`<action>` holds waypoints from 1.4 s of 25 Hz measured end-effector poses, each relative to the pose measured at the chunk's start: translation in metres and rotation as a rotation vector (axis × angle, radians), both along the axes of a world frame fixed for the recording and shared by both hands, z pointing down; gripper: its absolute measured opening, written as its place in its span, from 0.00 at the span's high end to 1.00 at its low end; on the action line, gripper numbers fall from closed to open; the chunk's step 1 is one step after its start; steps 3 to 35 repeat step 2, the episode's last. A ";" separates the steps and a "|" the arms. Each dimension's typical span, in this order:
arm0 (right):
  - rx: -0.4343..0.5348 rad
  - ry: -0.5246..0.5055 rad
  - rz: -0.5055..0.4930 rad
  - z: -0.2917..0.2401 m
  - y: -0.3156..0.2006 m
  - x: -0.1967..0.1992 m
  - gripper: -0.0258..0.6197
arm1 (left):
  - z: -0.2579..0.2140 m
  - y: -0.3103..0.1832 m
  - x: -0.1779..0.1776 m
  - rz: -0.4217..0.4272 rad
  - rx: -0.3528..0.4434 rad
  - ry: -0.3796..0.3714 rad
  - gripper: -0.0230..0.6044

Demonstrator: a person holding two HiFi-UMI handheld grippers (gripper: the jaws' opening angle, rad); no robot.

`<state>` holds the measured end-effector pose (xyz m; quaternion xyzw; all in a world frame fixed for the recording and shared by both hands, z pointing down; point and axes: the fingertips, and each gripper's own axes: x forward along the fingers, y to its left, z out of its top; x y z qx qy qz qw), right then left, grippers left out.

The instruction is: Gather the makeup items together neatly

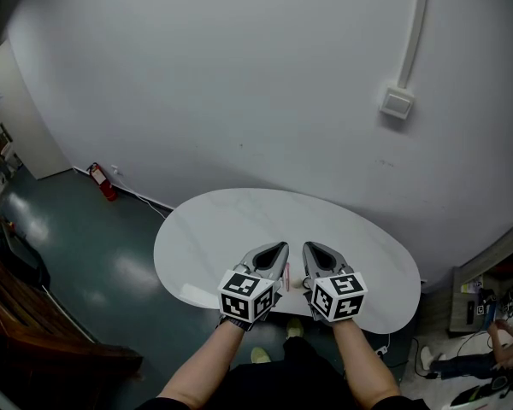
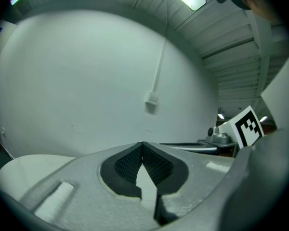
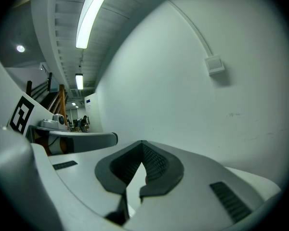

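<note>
over white table [image 1: 222, 229] | left gripper [image 1: 279, 248] fingers together | right gripper [image 1: 310, 248] fingers together

You are getting lots of open room on the white surface [image 1: 231, 225] ahead of your left gripper [image 1: 281, 247] and right gripper [image 1: 309, 247], with the wall [image 1: 239, 92] standing behind it. A small pink thing [image 1: 286, 277] is sitting in the tight gap between them.
</note>
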<state>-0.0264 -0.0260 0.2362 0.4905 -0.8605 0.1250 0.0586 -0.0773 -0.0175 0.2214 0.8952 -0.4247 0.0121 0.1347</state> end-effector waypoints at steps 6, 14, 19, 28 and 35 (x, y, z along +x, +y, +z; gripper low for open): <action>-0.001 0.001 0.001 0.002 0.001 -0.001 0.94 | 0.001 0.001 -0.001 0.001 0.000 0.001 0.95; -0.001 0.001 0.001 0.002 0.001 -0.001 0.94 | 0.001 0.001 -0.001 0.001 0.000 0.001 0.95; -0.001 0.001 0.001 0.002 0.001 -0.001 0.94 | 0.001 0.001 -0.001 0.001 0.000 0.001 0.95; -0.001 0.001 0.001 0.002 0.001 -0.001 0.94 | 0.001 0.001 -0.001 0.001 0.000 0.001 0.95; -0.001 0.001 0.001 0.002 0.001 -0.001 0.94 | 0.001 0.001 -0.001 0.001 0.000 0.001 0.95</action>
